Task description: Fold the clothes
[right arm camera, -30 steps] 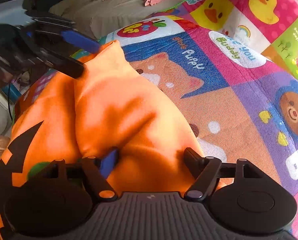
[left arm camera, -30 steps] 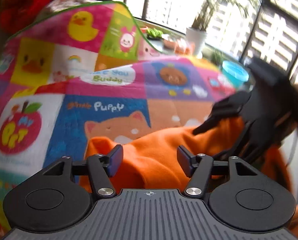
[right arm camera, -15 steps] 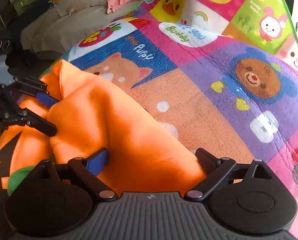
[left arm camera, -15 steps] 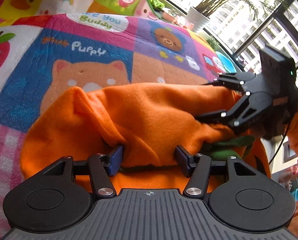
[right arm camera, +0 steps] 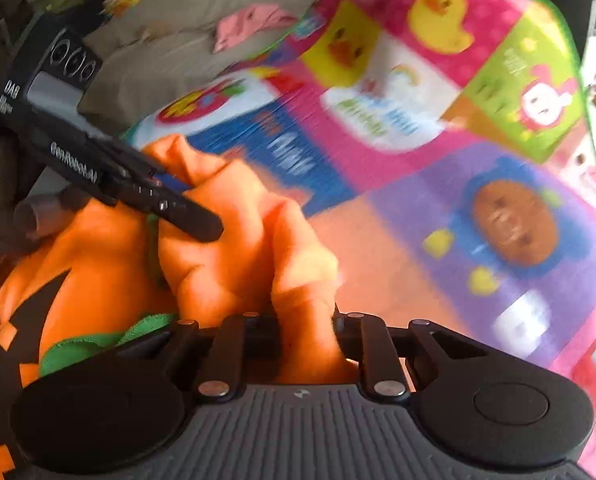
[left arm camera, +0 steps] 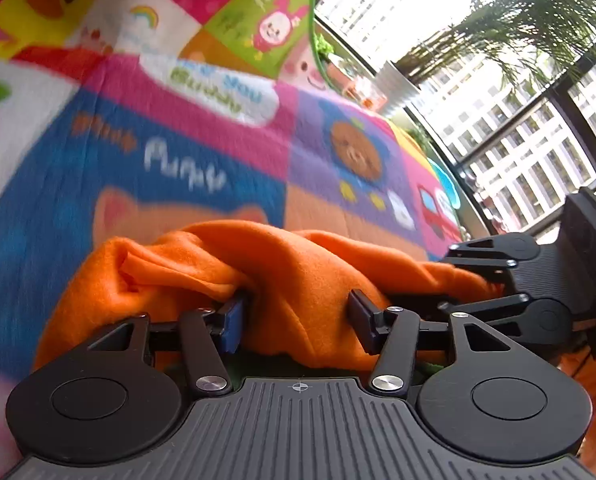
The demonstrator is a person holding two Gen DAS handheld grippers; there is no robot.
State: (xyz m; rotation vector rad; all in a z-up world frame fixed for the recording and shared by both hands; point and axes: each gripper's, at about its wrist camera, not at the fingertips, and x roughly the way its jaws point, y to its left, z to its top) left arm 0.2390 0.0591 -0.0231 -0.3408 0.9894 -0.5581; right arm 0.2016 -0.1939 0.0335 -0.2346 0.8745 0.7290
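An orange fleece garment [left arm camera: 298, 276] with black pumpkin-face patches [right arm camera: 30, 320] and green trim [right arm camera: 94, 344] lies bunched on a colourful cartoon blanket [left arm camera: 186, 168]. My left gripper [left arm camera: 298, 316] is closing around a thick fold of it, and the fabric fills the gap and touches both pads. From the right wrist view the left gripper [right arm camera: 196, 210] bites the garment's far left ridge. My right gripper [right arm camera: 302, 332] has its jaws closing, pinching a narrow upright fold of orange cloth. In the left wrist view the right gripper [left arm camera: 464, 280] sits at the right, its tips buried in the fabric.
The blanket [right arm camera: 438, 208] spreads far and right of the garment. A white plant pot [left arm camera: 398, 84] and tall windows [left arm camera: 518, 140] stand behind it. A beige sofa [right arm camera: 166, 52] with a pink cloth [right arm camera: 254, 24] lies off the left side.
The right jaws went from wide apart to pinched on a fold. The left gripper sank onto the garment and its jaws narrowed. The orange cloth between the two grippers bunched up into ridges.
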